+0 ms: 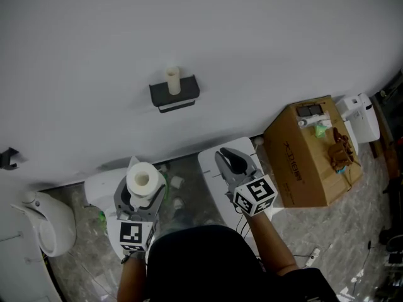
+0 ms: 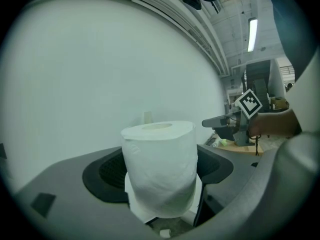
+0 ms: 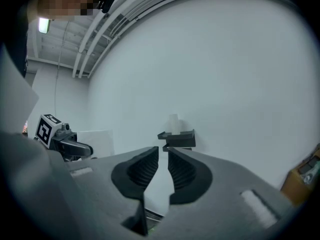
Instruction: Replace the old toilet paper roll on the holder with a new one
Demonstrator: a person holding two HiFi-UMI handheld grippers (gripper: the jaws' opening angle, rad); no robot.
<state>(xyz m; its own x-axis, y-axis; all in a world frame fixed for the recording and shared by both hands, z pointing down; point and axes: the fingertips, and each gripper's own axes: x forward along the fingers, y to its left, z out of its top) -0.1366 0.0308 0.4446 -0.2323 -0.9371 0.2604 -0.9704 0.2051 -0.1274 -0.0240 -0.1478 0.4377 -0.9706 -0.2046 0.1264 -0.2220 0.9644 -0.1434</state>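
A black wall holder point(image 1: 182, 94) carries a bare cream upright peg point(image 1: 173, 80); it also shows ahead in the right gripper view, holder point(image 3: 178, 138). A full white toilet paper roll point(image 1: 142, 178) stands upright between the fingers of my left gripper point(image 1: 142, 197), which is shut on it below and left of the holder. In the left gripper view the roll point(image 2: 160, 169) fills the jaws and the peg point(image 2: 147, 117) peeks above it. My right gripper point(image 1: 225, 157) is shut with nothing in it, pointing at the wall below and right of the holder; its pads point(image 3: 141, 170) nearly touch.
A cardboard box point(image 1: 308, 153) with small items on top stands against the wall at right, with a white appliance point(image 1: 362, 115) beyond it. A white rounded fixture point(image 1: 47, 222) sits at the left. A white panel point(image 1: 211, 168) and scraps lie on the floor below the grippers.
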